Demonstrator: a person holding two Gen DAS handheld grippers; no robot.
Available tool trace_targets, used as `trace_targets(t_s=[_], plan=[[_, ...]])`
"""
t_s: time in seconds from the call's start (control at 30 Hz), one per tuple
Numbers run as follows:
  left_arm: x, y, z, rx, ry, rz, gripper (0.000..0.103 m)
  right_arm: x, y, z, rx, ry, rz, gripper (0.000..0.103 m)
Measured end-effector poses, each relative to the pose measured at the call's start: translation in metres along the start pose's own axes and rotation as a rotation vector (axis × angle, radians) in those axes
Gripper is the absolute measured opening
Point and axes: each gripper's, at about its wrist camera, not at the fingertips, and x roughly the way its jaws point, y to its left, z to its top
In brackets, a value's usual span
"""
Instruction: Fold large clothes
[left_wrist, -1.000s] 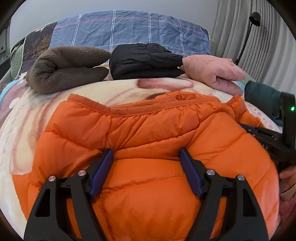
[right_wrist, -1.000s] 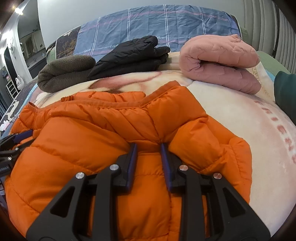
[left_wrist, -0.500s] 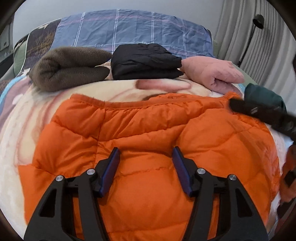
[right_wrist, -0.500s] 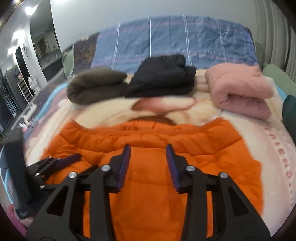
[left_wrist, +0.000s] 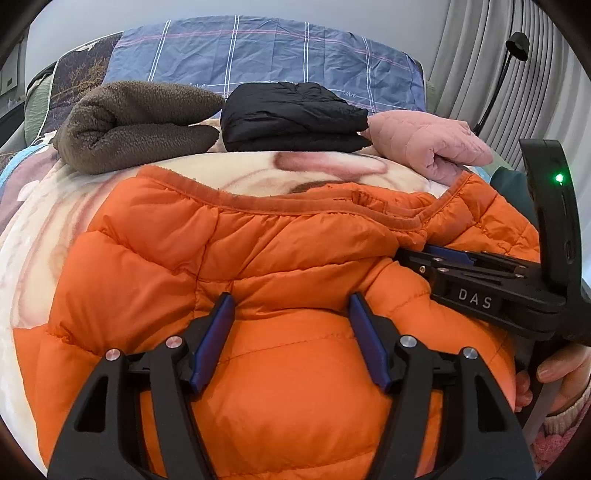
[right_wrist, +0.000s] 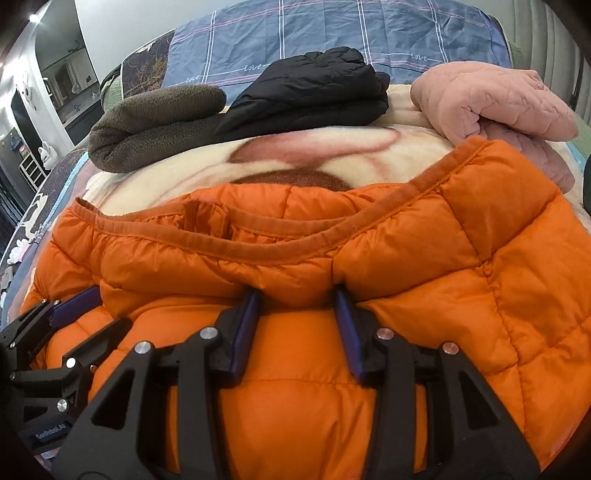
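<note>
A bed (left_wrist: 55, 221) is covered with a cream printed blanket, with a blue plaid pillow (left_wrist: 266, 51) at its far end. Along the far side lie three folded garments, from left to right: a brown fleece (left_wrist: 136, 125), a black puffer (left_wrist: 291, 118) and a pink quilted jacket (left_wrist: 424, 147).

In the near middle of the bed, an orange puffer jacket (left_wrist: 288, 258) lies spread out, its ribbed hem edge running across the far side.

On the left, the left gripper (left_wrist: 291, 306) rests on the jacket. Its blue-padded fingers (left_wrist: 218, 332) stand well apart, with a puffed fold of orange fabric bulging between them; whether the pads press on it cannot be told.

On the right, the right gripper (right_wrist: 297, 299) sits at the jacket's right part. Its fingers (right_wrist: 245, 328) have just been opening and stand moderately apart, with orange fabric swelling up between them. A hand (left_wrist: 561, 373) holds this gripper's handle at the near right edge.
</note>
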Motion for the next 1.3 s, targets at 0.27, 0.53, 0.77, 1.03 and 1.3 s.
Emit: trace_targets(t_s=[0.27, 0.53, 0.77, 1.03, 1.3], plan=[[0.001, -0.002, -0.003, 0.002, -0.010, 0.005, 0.067, -0.048, -0.001, -0.012, 0.092, -0.040, 0.013, 0.054], [0.000, -0.001, -0.003, -0.006, -0.018, -0.008, 0.068, -0.070, 0.020, -0.079, -0.035, -0.040, -0.027, 0.055], [0.000, -0.001, -0.004, -0.007, -0.018, -0.002, 0.068, -0.081, 0.030, -0.083, -0.035, -0.043, -0.085, 0.055], [-0.002, -0.001, -0.005, -0.004, -0.026, -0.023, 0.070, -0.113, 0.040, -0.144, -0.102, -0.033, 0.026, 0.052], [-0.003, -0.003, -0.007, 0.002, -0.027, -0.022, 0.072, -0.123, 0.041, -0.144, -0.067, -0.028, -0.009, 0.051]])
